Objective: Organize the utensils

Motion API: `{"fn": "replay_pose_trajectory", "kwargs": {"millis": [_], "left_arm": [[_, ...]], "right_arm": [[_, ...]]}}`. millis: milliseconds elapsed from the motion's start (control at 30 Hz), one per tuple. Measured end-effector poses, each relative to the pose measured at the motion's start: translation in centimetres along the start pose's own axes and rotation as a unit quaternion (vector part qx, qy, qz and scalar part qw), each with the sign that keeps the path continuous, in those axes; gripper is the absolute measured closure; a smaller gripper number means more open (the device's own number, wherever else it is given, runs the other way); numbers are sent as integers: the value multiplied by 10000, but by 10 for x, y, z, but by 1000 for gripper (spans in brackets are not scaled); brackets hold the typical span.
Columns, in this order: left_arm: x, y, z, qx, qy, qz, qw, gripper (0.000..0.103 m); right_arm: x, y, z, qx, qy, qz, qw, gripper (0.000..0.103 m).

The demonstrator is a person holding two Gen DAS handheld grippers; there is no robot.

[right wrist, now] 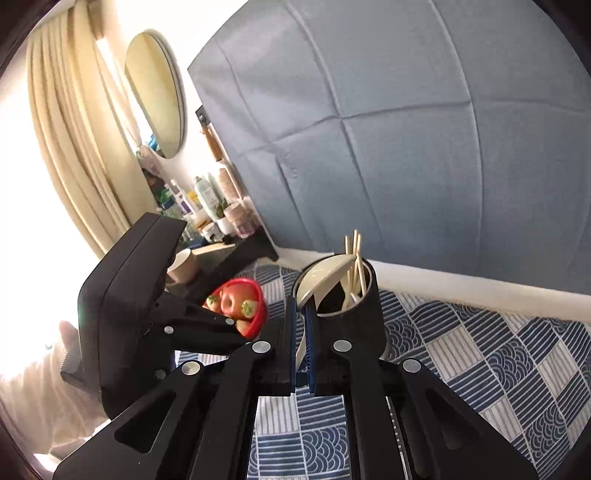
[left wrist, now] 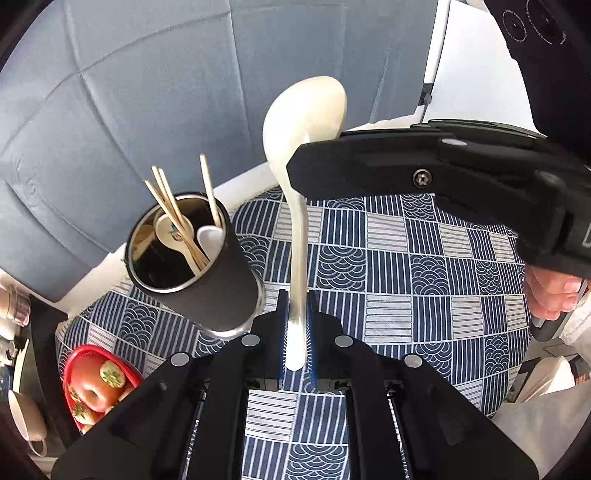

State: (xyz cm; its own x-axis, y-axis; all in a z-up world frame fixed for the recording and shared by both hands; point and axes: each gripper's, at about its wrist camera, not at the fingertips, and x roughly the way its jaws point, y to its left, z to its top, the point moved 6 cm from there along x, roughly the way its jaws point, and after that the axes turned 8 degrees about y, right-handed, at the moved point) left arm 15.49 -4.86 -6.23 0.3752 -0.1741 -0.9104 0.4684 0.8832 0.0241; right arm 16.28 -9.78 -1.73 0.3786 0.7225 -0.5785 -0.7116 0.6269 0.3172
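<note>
Both my left tool (left wrist: 295, 332) and right tool (right wrist: 302, 332) pinch the cream spoon (left wrist: 303, 122), chopsticks (left wrist: 173, 206) already in the cup (left wrist: 207, 280) at ten o'clock, spoon left to drop in.

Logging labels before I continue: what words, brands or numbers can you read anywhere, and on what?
No text can be read in either view.
Ring lettering on the black housing at upper right: too blurred.
Lettering on the black rail near the bottom edge: too blurred.
Printed mark on the small spoon in the utensil holder: too small.
Labels on the bottles on the shelf: too small.
</note>
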Motion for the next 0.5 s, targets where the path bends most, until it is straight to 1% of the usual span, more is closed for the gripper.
{"fn": "replay_pose_trajectory", "kwargs": {"millis": [100, 267, 367, 500], "left_arm": [[-10, 18, 10, 49, -138, 73, 9999, 93], [-20, 44, 27, 193, -367, 66, 9991, 93], [-20, 56, 36, 251, -469, 0, 9986, 93], [-12, 68, 44, 312, -543, -162, 9979, 92]], "right_arm": [[3, 10, 21, -172, -141, -132, 9997, 98], [11, 24, 53, -446, -309, -421, 9976, 98], [16, 30, 67, -587, -370, -604, 9958, 98], [28, 27, 76, -580, -352, -801, 9945, 98]]}}
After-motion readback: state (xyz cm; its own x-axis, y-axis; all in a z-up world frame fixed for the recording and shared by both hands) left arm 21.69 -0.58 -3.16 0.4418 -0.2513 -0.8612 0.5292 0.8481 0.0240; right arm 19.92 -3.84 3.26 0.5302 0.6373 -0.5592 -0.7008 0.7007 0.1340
